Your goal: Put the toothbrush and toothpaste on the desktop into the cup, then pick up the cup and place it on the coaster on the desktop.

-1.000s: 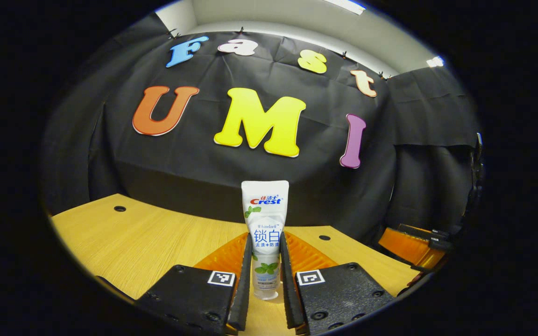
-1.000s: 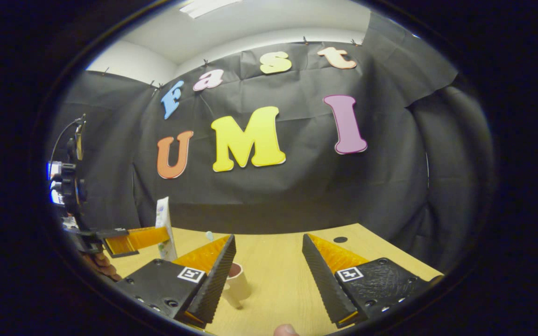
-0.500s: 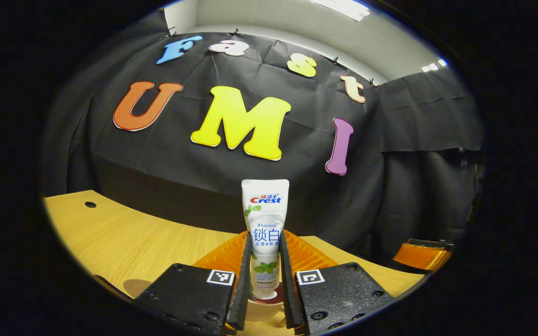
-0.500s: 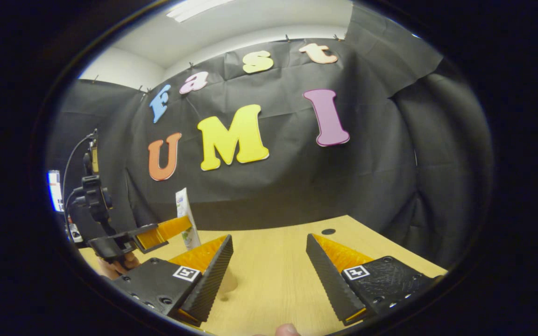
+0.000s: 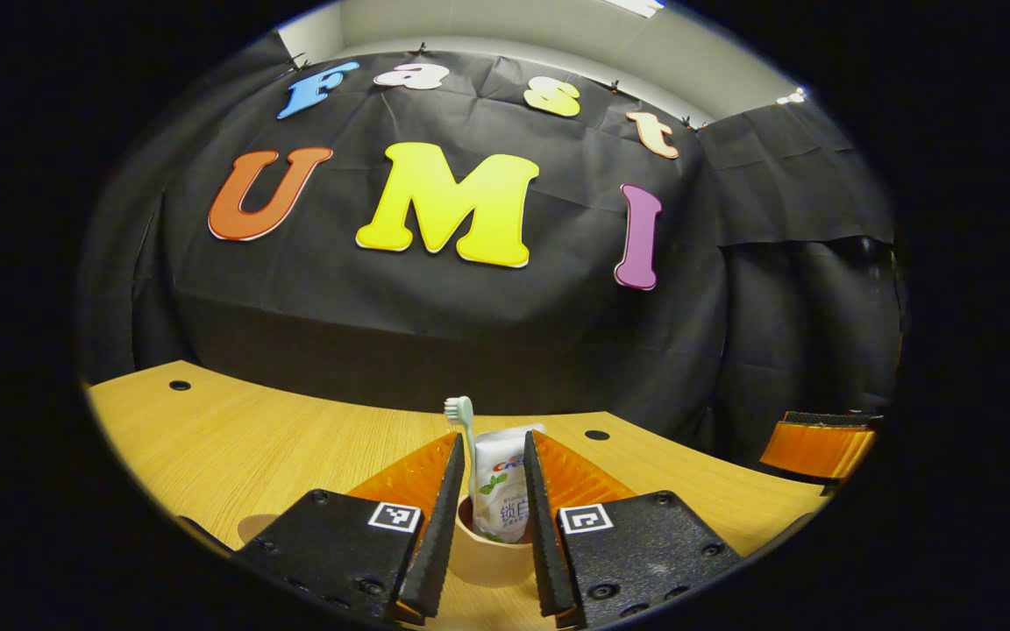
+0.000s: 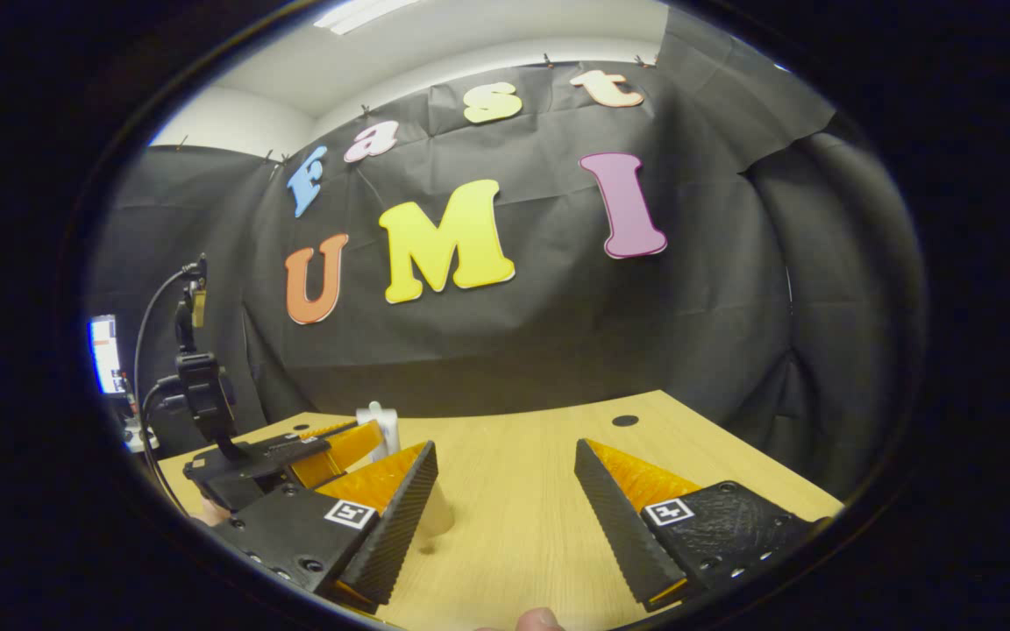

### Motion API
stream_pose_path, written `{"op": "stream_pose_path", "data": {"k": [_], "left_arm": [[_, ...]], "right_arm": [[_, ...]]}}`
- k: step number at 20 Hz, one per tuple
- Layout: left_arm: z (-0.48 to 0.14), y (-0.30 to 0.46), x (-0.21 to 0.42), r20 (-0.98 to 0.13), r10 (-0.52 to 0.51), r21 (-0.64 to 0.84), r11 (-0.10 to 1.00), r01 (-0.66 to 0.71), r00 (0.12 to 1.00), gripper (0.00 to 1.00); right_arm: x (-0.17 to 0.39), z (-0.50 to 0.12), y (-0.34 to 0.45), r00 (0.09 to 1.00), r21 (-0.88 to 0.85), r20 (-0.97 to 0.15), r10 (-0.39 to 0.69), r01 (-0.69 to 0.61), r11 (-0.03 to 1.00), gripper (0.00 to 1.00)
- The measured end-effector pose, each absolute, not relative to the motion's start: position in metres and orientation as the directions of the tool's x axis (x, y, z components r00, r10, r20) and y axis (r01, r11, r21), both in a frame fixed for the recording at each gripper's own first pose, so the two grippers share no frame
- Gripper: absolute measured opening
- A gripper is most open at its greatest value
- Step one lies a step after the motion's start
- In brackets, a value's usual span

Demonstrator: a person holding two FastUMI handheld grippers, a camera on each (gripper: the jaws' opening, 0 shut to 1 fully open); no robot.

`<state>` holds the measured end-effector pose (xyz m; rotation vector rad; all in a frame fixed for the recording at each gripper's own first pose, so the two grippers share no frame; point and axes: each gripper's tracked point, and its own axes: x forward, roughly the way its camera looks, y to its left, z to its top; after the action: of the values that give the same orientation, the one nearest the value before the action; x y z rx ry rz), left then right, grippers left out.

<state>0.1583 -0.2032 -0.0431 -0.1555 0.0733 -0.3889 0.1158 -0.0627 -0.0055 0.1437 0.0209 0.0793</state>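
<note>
The main risk is in letting go: the toothpaste (image 5: 501,491) leans in the cup (image 5: 489,561), and if the left claw (image 5: 486,517) pulls back crooked, a finger could catch the tube or the rim and tip the light cup over, spilling the toothbrush (image 5: 461,421) too. The left claw's fingers stand narrowly apart on either side of the tube; whether both press on it I cannot tell. The cup sits between them, near the front edge of the surface (image 5: 233,438). The coaster (image 5: 255,528) lies just left of it. The right claw (image 6: 505,499) is wide open, holding nothing, above the surface's middle.
</note>
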Motion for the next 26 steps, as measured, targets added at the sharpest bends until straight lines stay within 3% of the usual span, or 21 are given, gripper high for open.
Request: {"op": "stream_pose_path", "data": {"k": [1, 5, 6, 7, 8, 11, 12, 13, 18, 26], "left_arm": [[-0.040, -0.202, 0.156, -0.036, -0.378, -0.147, 0.918, 0.369, 0.925, 0.45], [-0.036, -0.200, 0.140, -0.039, -0.395, -0.130, 0.913, 0.388, 0.918, 0.51], [-0.034, -0.196, 0.135, -0.039, -0.393, -0.131, 0.913, 0.385, 0.919, 0.57], [-0.031, -0.190, 0.130, -0.035, -0.386, -0.127, 0.917, 0.379, 0.922, 0.55], [-0.028, -0.181, 0.126, -0.028, -0.366, -0.118, 0.925, 0.361, 0.930, 0.72], [-0.020, -0.152, 0.114, -0.011, -0.322, -0.130, 0.939, 0.318, 0.947, 0.85], [-0.019, -0.143, 0.111, -0.015, -0.310, -0.143, 0.942, 0.305, 0.951, 0.84], [-0.020, -0.132, 0.108, -0.022, -0.296, -0.152, 0.945, 0.290, 0.955, 0.95], [-0.021, -0.085, 0.096, -0.057, -0.250, -0.216, 0.948, 0.233, 0.966, 0.96], [-0.041, -0.033, 0.093, -0.117, -0.217, -0.302, 0.938, 0.173, 0.969, 0.97]], "right_arm": [[0.116, -0.006, -0.059, 0.995, 0.132, -0.032, 0.093, -0.088, 0.987, 0.95], [0.121, -0.007, -0.042, 0.979, 0.079, -0.136, 0.150, -0.141, 0.987, 0.95], [0.121, -0.007, -0.037, 0.971, 0.060, -0.170, 0.166, -0.158, 0.986, 0.92], [0.120, -0.008, -0.032, 0.961, 0.045, -0.207, 0.184, -0.179, 0.983, 0.95], [0.123, -0.009, -0.025, 0.946, 0.035, -0.251, 0.204, -0.202, 0.979, 0.95], [0.134, -0.010, -0.010, 0.901, 0.006, -0.365, 0.235, -0.250, 0.968, 0.96], [0.138, -0.011, -0.005, 0.885, -0.002, -0.398, 0.242, -0.265, 0.964, 0.95], [0.141, -0.014, 0.001, 0.864, -0.007, -0.438, 0.248, -0.279, 0.960, 0.95], [0.152, -0.036, 0.032, 0.716, -0.021, -0.649, 0.256, -0.353, 0.935, 0.96], [0.169, -0.084, 0.056, 0.465, -0.003, -0.864, 0.191, -0.385, 0.923, 0.96]]}}
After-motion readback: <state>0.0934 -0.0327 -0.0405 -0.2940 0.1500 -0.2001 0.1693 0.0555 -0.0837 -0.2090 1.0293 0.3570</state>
